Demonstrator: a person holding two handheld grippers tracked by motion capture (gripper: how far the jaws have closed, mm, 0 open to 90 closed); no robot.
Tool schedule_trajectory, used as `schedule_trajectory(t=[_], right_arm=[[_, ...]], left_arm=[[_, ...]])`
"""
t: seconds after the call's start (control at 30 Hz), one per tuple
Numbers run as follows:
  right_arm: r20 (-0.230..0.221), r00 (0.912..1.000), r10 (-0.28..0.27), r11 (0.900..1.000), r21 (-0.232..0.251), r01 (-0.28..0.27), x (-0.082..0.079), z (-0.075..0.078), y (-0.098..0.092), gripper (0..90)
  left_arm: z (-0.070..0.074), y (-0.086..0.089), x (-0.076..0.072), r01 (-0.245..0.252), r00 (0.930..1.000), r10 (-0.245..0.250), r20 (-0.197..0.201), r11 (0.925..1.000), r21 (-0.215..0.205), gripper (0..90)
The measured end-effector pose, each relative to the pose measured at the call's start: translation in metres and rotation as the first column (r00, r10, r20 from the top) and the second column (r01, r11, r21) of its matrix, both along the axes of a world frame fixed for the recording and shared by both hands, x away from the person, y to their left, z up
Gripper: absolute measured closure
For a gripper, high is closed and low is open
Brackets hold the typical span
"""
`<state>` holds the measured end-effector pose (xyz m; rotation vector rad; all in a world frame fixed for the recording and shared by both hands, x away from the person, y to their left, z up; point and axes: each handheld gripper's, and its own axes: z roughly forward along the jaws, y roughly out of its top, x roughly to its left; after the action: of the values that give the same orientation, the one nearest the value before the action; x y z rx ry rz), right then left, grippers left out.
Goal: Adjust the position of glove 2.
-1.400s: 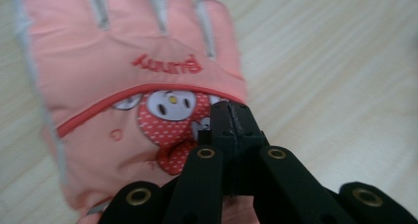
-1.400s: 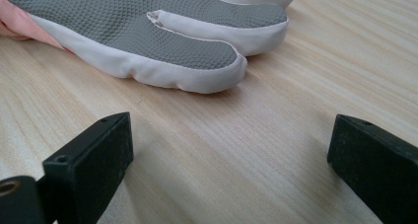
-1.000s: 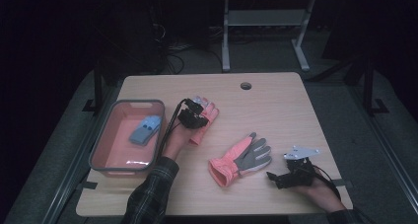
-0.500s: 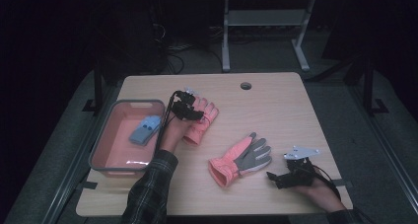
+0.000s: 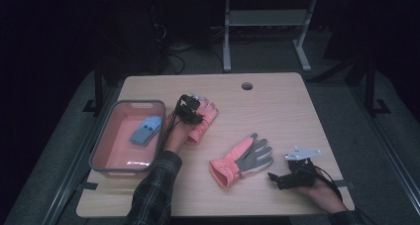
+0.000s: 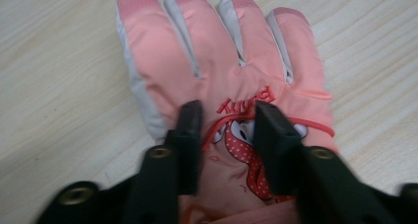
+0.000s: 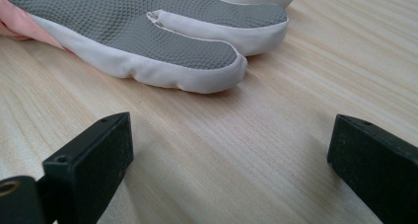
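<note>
On the wooden table [image 5: 277, 101] the left gripper [image 5: 190, 109] sits on top of a pink glove [image 5: 202, 123] that lies back-up just right of the tray, nearer the far edge than the near one. In the left gripper view its two black jaws press down on the back of the glove [image 6: 231, 81] with a narrow fold of pink cloth and the red stitched picture between them; the jaws have just been closing, and they stand only a little apart with the fabric in the gap. Whether the pads already pinch the fabric tight I cannot tell.

A second pink glove [image 5: 242, 160] lies palm-up, grey side showing, near the middle of the near half of the table. The right gripper [image 5: 292, 175] rests by the near right corner, pointing at that glove; in the right gripper view its jaws stand wide apart over bare wood, with the glove's grey and white fingers [image 7: 162, 46] a short way ahead, untouched.

The pink tray [image 5: 101, 155] sits along the left edge and holds a small blue item [image 5: 146, 130].
</note>
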<state>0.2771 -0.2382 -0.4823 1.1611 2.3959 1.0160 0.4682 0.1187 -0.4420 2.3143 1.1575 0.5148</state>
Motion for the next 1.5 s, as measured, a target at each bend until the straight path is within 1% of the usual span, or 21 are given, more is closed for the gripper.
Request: schedule_trajectory(t=[0.03,0.13,0.3,0.47,0.57,0.6,0.63,0.67,0.73,0.77,0.8,0.83,0.87,0.9,0.93,1.1,1.2,1.3,1.37,1.47,1.5], right_arm=[[0.0,1.0,0.0,1.0,-0.001,0.0,0.0,0.0,0.0,3.0],[0.0,1.0,0.0,1.0,0.0,0.0,0.0,0.0,0.0,3.0],[0.0,1.0,0.0,1.0,0.0,0.0,0.0,0.0,0.0,3.0],[-0.001,1.0,-0.001,1.0,0.0,0.001,0.0,0.0,0.0,3.0],[0.0,1.0,0.0,1.0,0.0,0.0,0.0,0.0,0.0,3.0],[0.0,1.0,0.0,1.0,0.0,0.0,0.0,0.0,0.0,3.0],[-0.001,1.0,0.0,1.0,-0.001,0.0,0.0,0.0,0.0,3.0],[0.0,1.0,-0.001,1.0,0.0,0.001,0.0,0.0,0.0,3.0],[-0.001,1.0,-0.001,1.0,0.0,0.001,0.0,0.0,0.0,3.0],[-0.001,1.0,0.0,1.0,-0.001,0.0,0.0,0.0,0.0,3.0],[-0.001,1.0,-0.001,1.0,0.0,0.001,0.0,0.0,0.0,3.0],[0.0,1.0,0.0,1.0,0.0,0.0,0.0,0.0,0.0,3.0],[-0.001,1.0,-0.001,1.0,-0.001,0.001,0.0,0.0,0.0,3.0],[0.0,1.0,0.0,1.0,0.0,0.0,0.0,0.0,0.0,3.0],[-0.001,1.0,0.0,1.0,-0.001,0.0,0.0,0.0,0.0,3.0],[-0.001,1.0,-0.001,1.0,-0.001,0.001,0.0,0.0,0.0,3.0],[0.0,1.0,0.0,1.0,0.001,0.0,0.0,0.0,0.0,3.0],[-0.001,1.0,-0.001,1.0,0.001,0.001,0.0,0.0,0.0,3.0],[-0.001,1.0,0.0,1.0,0.0,0.0,0.0,0.0,0.0,3.0],[-0.001,1.0,0.0,1.0,0.0,0.0,0.0,0.0,0.0,3.0],[-0.001,1.0,0.0,1.0,-0.001,0.0,0.0,0.0,0.0,2.9]], left_arm=[[0.0,0.002,0.001,0.001,0.9999,-0.001,-0.014,0.9997,-0.026,74.1],[0.0,0.005,0.003,0.007,0.9997,-0.008,-0.024,0.9984,-0.057,83.3],[0.008,0.011,0.001,-0.003,0.9994,-0.002,-0.034,0.9928,-0.12,86.7],[0.021,0.011,-0.007,0.038,0.9984,-0.044,-0.036,0.9873,-0.154,86.8],[0.028,0.011,-0.013,0.069,0.996,-0.079,-0.043,0.9784,-0.195,86.8],[0.028,0.011,-0.013,0.069,0.996,-0.079,-0.043,0.9784,-0.195,86.8],[0.035,0.01,-0.018,0.095,0.9936,-0.107,-0.038,0.9688,-0.229,86.8],[0.038,0.01,-0.02,0.108,0.9919,-0.121,-0.039,0.9663,-0.233,86.8],[0.045,0.01,-0.025,0.144,0.9861,-0.16,-0.043,0.9551,-0.259,86.8],[0.047,0.009,-0.027,0.161,0.983,-0.178,-0.045,0.9526,-0.258,86.7],[0.047,0.009,-0.027,0.161,0.983,-0.178,-0.045,0.9526,-0.258,86.8],[0.05,0.008,-0.029,0.173,0.9795,-0.194,-0.055,0.9491,-0.263,86.7],[0.056,0.007,-0.034,0.204,0.9726,-0.226,-0.057,0.944,-0.259,86.8],[0.056,0.007,-0.034,0.204,0.9726,-0.226,-0.057,0.944,-0.259,86.7],[0.062,0.006,-0.041,0.227,0.9669,-0.25,-0.051,0.9349,-0.273,86.8],[0.073,0.0,-0.052,0.297,0.9441,-0.326,-0.053,0.9082,-0.295,86.7],[0.078,-0.008,-0.061,0.323,0.9321,-0.358,-0.057,0.8907,-0.32,86.7],[0.082,-0.017,-0.069,0.362,0.9148,-0.399,-0.063,0.8792,-0.309,86.8],[0.083,-0.022,-0.073,0.38,0.906,-0.418,-0.067,0.8722,-0.309,86.7],[0.084,-0.032,-0.079,0.39,0.898,-0.435,-0.068,0.8586,-0.333,86.7],[0.084,-0.037,-0.082,0.401,0.8925,-0.446,-0.069,0.8542,-0.331,86.7]])
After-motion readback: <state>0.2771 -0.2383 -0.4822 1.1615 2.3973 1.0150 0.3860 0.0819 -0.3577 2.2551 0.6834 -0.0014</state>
